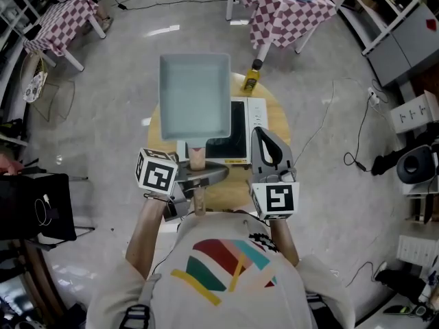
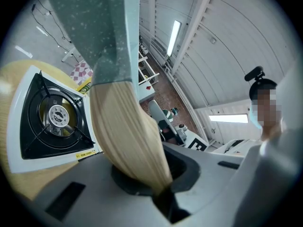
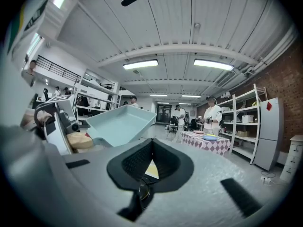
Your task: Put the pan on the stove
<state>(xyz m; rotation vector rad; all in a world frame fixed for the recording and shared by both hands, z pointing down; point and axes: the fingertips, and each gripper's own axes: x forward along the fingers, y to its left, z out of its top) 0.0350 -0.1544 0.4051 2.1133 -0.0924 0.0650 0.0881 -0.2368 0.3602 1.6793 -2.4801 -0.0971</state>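
Observation:
A square pale blue pan [image 1: 194, 94] hangs level above the black gas stove [image 1: 238, 125], which stands on a round wooden table [image 1: 276, 118]. My left gripper [image 1: 206, 175] is shut on the pan's wooden handle [image 1: 197, 157]. In the left gripper view the handle [image 2: 128, 131] runs up from between the jaws to the pan's underside [image 2: 94, 27], with the burner [image 2: 54, 116] below and to the left. My right gripper [image 1: 265, 137] is shut and holds nothing, hovering over the stove's right side. The right gripper view shows the pan [image 3: 120, 122] to the left of it.
A yellow bottle [image 1: 252, 79] stands at the table's far edge. Checkered tables [image 1: 288, 12] [image 1: 62, 19] stand further off, and cables [image 1: 357, 142] lie on the floor to the right. A black bag [image 1: 38, 208] sits at the left. Several people [image 3: 213, 115] stand by shelves [image 3: 246, 126].

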